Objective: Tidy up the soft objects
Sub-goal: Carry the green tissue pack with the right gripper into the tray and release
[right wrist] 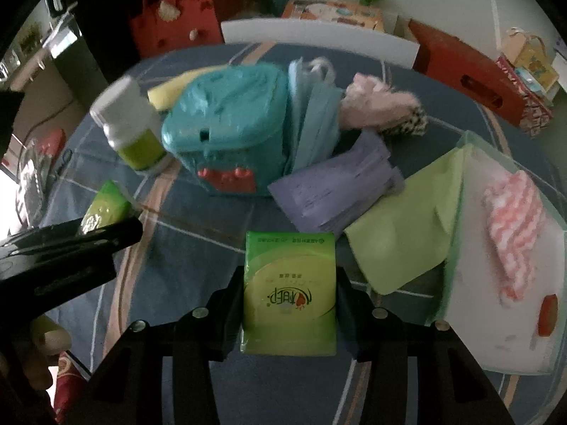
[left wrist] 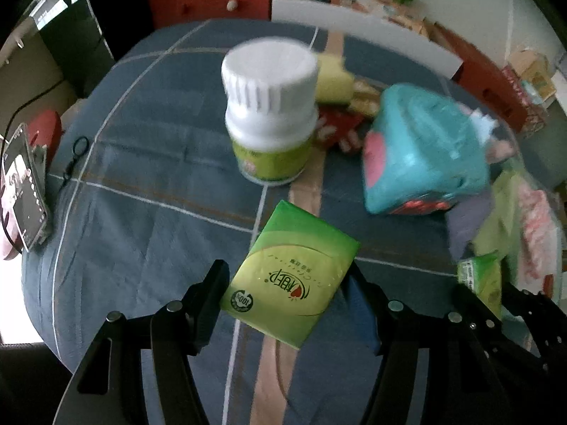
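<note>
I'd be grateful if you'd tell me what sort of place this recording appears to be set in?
Probably a home, likely a living or dining room: a round table under a blue checked tablecloth, red gift bags and boxes stacked along the wall, and household clutter such as a pill bottle.

Blue bench cloth (left wrist: 149, 163) checked with white lines and a tan stripe. Green tissue pack (left wrist: 288, 278) with a paler yellow-green oval and red-and-green logo; a 2nd, same colours (right wrist: 288, 294). White-capped bottle (left wrist: 271, 106) with a green label. Teal wrapped bundle (right wrist: 226, 124) marked in red. Lavender pouch (right wrist: 336, 187). Lime-green cloth (right wrist: 404, 233). Pink-and-white zigzag fabric (right wrist: 514, 237) in a pale, green-edged bin (right wrist: 457, 191). Pale pink fluffy item (right wrist: 375, 106) edged in a black-and-cream print. Black gripper fingers (left wrist: 209, 304).
</note>
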A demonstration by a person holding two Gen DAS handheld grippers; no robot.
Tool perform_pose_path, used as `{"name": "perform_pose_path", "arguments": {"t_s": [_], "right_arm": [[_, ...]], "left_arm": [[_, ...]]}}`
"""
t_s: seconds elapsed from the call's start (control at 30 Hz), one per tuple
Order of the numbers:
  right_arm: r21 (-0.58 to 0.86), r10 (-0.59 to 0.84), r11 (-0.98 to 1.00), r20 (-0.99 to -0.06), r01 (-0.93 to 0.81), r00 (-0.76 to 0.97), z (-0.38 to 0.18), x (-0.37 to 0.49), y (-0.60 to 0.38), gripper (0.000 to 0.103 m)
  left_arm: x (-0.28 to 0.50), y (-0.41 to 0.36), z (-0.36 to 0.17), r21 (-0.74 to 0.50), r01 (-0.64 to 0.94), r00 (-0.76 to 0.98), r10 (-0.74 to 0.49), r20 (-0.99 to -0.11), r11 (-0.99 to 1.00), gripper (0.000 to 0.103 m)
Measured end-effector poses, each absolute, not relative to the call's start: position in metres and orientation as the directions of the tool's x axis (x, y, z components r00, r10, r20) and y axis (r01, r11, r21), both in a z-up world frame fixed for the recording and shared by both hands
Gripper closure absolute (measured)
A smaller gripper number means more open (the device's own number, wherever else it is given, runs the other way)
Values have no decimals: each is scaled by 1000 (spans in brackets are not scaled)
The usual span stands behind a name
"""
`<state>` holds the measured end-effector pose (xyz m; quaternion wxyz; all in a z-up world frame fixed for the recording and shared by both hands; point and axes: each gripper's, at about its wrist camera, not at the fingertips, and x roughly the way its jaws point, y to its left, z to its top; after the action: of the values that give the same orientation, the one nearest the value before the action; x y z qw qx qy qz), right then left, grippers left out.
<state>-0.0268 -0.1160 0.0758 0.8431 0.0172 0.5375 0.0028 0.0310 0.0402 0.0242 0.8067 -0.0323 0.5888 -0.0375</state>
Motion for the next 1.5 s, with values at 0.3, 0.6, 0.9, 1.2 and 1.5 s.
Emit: {"name": "perform_pose_path", "arguments": {"t_s": [0.3, 0.6, 0.9, 1.2, 1.5], "right_arm": [[68, 36, 996, -881, 51, 472, 100, -37, -132, 53], [93, 6, 985, -856, 144, 516, 117, -42, -172, 53], [89, -107, 937, -848, 338, 519, 124, -53, -242, 53], [135, -163, 837, -864, 531, 476, 117, -69, -317, 53], [139, -220, 724, -882, 676, 417, 103, -90, -372, 53]], "left_arm": [[20, 35, 68, -127, 70, 371, -144, -917, 989, 37], [13, 9, 81, -111, 121, 370, -148, -917, 986, 37], [1, -58, 90, -101, 267, 350, -195, -916, 958, 37], [15, -132, 78, -169, 378, 249, -275, -929, 910, 37], [21, -202, 67, -211, 472, 187, -331, -925, 856, 37]]}}
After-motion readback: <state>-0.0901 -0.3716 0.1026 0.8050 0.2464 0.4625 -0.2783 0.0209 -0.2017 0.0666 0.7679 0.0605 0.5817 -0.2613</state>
